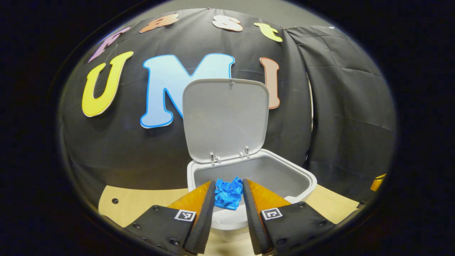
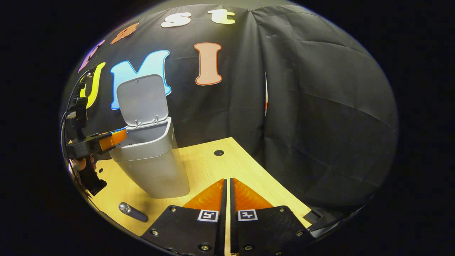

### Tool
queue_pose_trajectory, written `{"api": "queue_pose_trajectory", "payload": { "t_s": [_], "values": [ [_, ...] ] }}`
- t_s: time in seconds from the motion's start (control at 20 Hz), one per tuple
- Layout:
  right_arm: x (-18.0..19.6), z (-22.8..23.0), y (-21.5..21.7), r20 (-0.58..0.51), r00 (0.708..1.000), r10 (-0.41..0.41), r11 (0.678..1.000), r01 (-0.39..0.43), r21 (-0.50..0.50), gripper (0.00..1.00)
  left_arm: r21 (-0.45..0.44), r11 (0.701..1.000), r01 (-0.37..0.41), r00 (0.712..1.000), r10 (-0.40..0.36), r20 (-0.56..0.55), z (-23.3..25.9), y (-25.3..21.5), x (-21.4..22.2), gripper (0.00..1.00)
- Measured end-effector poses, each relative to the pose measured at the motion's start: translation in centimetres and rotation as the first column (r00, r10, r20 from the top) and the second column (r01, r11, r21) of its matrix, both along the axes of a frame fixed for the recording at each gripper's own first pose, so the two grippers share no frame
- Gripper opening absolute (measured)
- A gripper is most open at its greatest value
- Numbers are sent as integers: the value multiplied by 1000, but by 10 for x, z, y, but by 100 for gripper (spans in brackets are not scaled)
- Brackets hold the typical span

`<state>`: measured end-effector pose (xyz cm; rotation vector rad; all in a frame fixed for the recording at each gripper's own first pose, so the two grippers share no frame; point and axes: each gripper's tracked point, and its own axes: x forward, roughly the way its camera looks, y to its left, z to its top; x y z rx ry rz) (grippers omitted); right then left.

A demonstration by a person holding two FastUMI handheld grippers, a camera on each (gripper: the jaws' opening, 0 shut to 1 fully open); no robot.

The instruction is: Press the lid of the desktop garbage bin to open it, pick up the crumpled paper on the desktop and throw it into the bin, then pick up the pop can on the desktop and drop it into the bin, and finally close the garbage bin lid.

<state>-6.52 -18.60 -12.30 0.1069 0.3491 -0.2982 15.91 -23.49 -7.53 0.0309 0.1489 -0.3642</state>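
At the bottom of the left gripper view, the left gripper (image 1: 229, 199) has its jaws clamped on the blue crumpled paper (image 1: 228, 193), held over the bin (image 1: 305, 177) rim, lid (image 1: 225, 117) upright behind; in the right gripper view, the pop can (image 2: 132, 212) lies lower left on the bench (image 2: 213, 167), before the bin; the right gripper (image 2: 227, 199) has its jaws closed, empty.

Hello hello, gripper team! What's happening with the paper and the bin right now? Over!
Left hand-held gripper shut on crumpled paper, over open bin. Lid up. Right hand-held gripper shut, empty. Can lying on desk. Nothing in the way.
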Motion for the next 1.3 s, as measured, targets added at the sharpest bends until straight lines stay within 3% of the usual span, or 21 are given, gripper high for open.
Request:
{"api": "queue_pose_trajectory", "payload": {
  "t_s": [0.1,0.25,0.35,0.8,1.3],
  "values": [
    [-2,-2,-1,-3,1000,-3,1000,3,7,6,-4,1000,-5,1000,5,-2,-1,0,-1,62],
    [-4,-4,-1,-8,1000,-7,1000,7,16,6,-16,1000,-19,1000,19,-5,-2,2,0,100],
    [-5,-7,-2,-10,1000,-10,1000,10,17,6,-16,999,-29,1000,29,-11,-4,5,1,96],
    [-7,-8,-2,-9,1000,-9,999,9,37,6,-12,999,-43,999,43,3,2,10,-3,96],
    [6,-10,31,-7,997,75,996,-75,42,6,2,994,-113,992,112,50,17,56,-13,98]
  ]
}}
